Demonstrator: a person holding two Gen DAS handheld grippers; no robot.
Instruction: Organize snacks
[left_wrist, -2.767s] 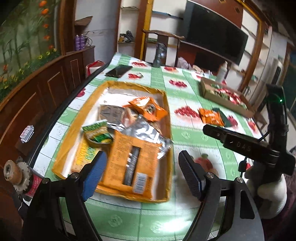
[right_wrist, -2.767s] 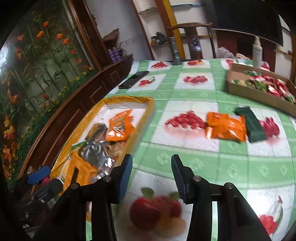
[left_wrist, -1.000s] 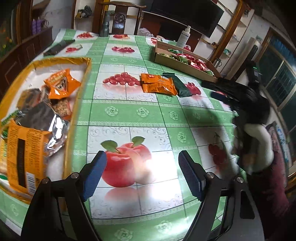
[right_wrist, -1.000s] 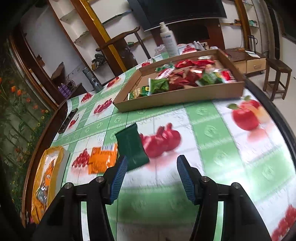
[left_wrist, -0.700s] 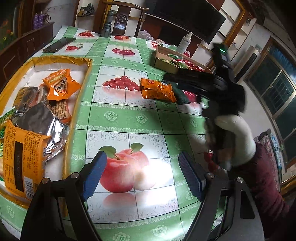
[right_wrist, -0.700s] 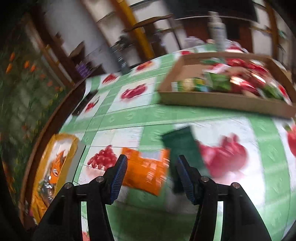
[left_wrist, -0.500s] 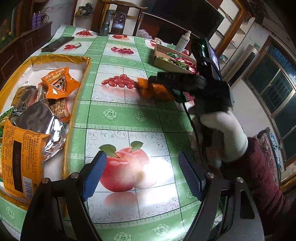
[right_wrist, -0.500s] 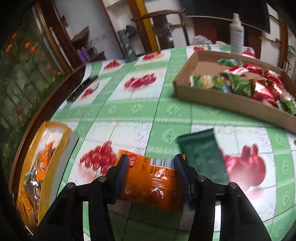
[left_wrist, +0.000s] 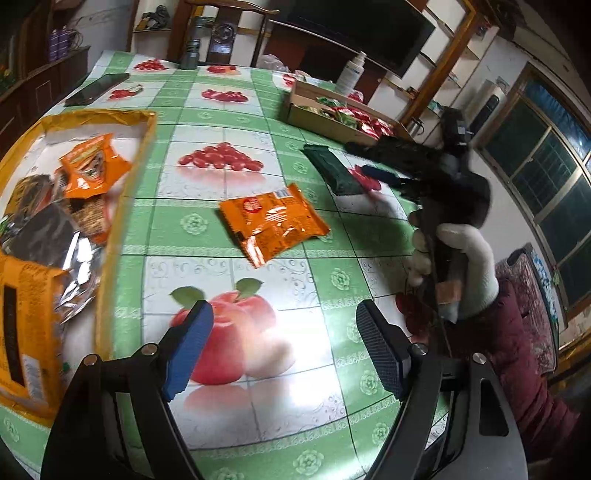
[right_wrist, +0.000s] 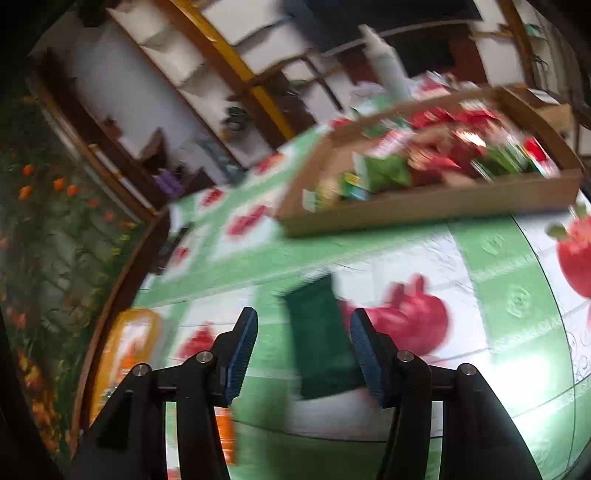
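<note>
Status of snack sorting, judged from how things lie: partly done, with two loose packets left on the surface (left_wrist: 236, 384).

- Yellow tray (left_wrist: 110, 236), at 9 o'clock in the left wrist view: holds a heap of packets, among them a small orange packet (left_wrist: 90, 166), a silver foil bag (left_wrist: 55, 251) and a large orange box (left_wrist: 26, 332). Counted as already sorted.
- Cardboard box (left_wrist: 321, 122), at 1 o'clock in the same view: filled with red and green packets; a white spray bottle (left_wrist: 352, 72) stands just behind it. Also counted as sorted.
- Orange snack packet (left_wrist: 273, 223): lies flat on the green checked cloth between the tray and the box, apart from both and touched by neither tool. Not yet put away.
- Dark green packet (right_wrist: 321, 339): lies flat on the cloth beside a printed red fruit, nearer the cardboard box. Not yet put away.
- Left tool (left_wrist: 284, 360): jaws apart, nothing between them, held over the printed apple at 6 o'clock, well short of the orange packet.
- Right tool (right_wrist: 303, 354): jaws have just been opening. The green packet sits in the gap, close to the right-hand pad, but the picture is blurred and no pressing grip shows. A white-gloved hand (left_wrist: 461, 266) carries this tool.

Remaining, as a judgement: pick up the green packet and place it in a container, then do the same with the orange packet. Which container each belongs in cannot be told.
</note>
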